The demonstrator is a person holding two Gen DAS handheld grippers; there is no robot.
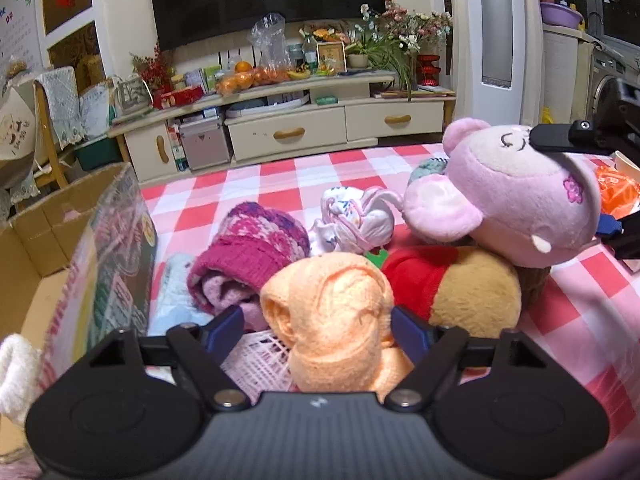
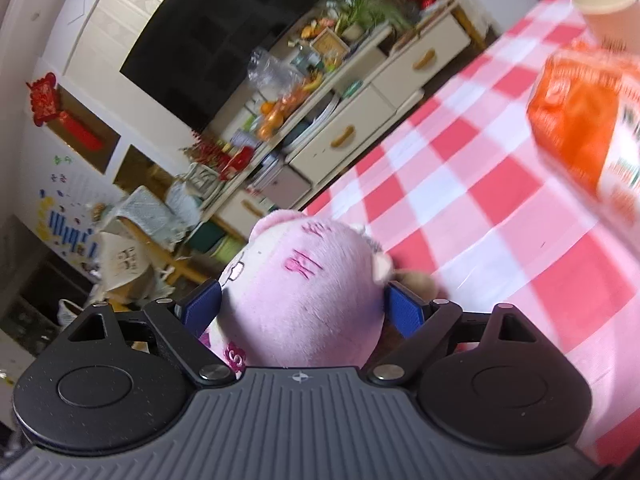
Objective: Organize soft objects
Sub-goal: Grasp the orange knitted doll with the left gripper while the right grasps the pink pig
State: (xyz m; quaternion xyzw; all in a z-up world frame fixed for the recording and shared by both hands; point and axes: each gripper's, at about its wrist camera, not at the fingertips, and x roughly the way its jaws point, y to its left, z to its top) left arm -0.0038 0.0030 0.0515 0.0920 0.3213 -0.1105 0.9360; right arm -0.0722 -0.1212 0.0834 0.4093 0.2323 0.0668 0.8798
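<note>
The left claw (image 1: 318,326) brackets the orange towel (image 1: 332,312); the right claw (image 2: 302,308) clamps the pink plush (image 2: 304,300).

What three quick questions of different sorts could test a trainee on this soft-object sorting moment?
1. True or false: the right gripper has its blue pads against the head of the pink plush monkey.
2. Which item sits between the fingers of the left gripper?
A. the rolled peach terry towel
B. the magenta knitted hat
C. the yellow plush bear in a red shirt
3. Fill in: the open cardboard box stands at the ___ edge of the left wrist view.

Key: 1 true; 2 A; 3 left.
</note>
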